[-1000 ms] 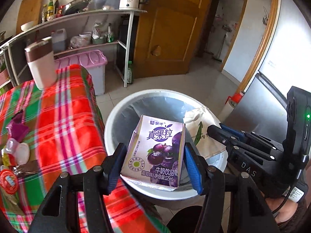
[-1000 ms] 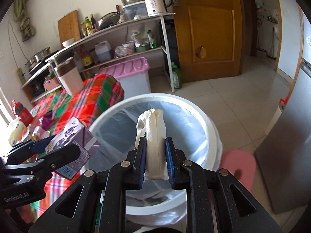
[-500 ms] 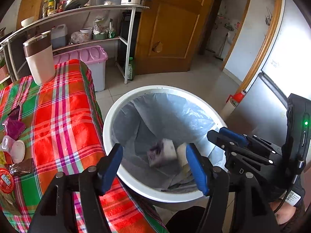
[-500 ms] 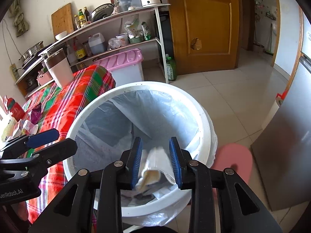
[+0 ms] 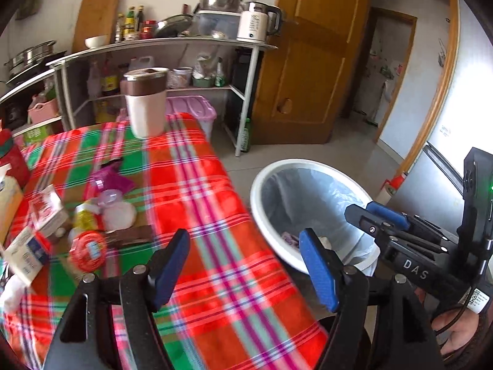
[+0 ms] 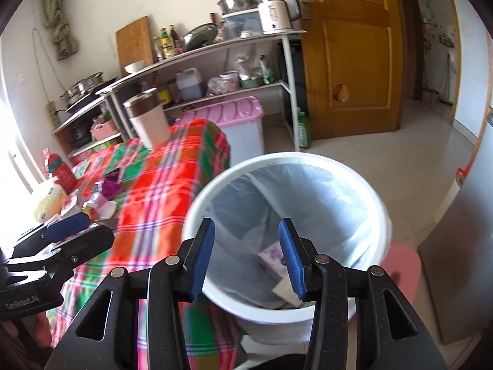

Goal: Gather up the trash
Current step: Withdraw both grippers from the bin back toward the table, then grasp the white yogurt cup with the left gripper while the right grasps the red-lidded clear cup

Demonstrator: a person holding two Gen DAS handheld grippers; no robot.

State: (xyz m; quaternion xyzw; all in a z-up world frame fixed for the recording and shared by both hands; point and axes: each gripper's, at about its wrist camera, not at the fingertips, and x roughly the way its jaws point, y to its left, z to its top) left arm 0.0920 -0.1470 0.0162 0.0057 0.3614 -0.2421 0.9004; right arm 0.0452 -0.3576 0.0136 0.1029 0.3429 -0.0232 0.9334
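Risk first, far left of table: loose litter heap w/ red-and-white carton [image 5: 46,212], round red-lidded tub [image 5: 87,250], white crumpled wrapper [image 5: 118,214] and magenta foil packet [image 5: 112,182] lying close together on red-green plaid tablecloth [image 5: 215,215]; judged likely to snag a neighbour or shove one off the edge if grabbed w/ wide jaws, esp. since cloth looks soft and could bunch. Tall cream tumbler w/ brown band [image 5: 146,101] at table's far end not trash, prob. best avoided. Next right: left gripper [image 5: 243,265] low over cloth near table corner, pointing fwd, jaws spread wide, nothing between blue pads [image 5: 171,268]. Then white round bin w/ grey plastic liner [image 6: 374,200] on floor just beside table; purple drink carton [image 6: 272,254] and pale paper bag [image 6: 285,291] at bottom, so those two judged done. Right gripper [image 6: 248,257] above bin's near rim, tilted down into it, jaws wide apart, empty; possible rim knock if swung sideways low.
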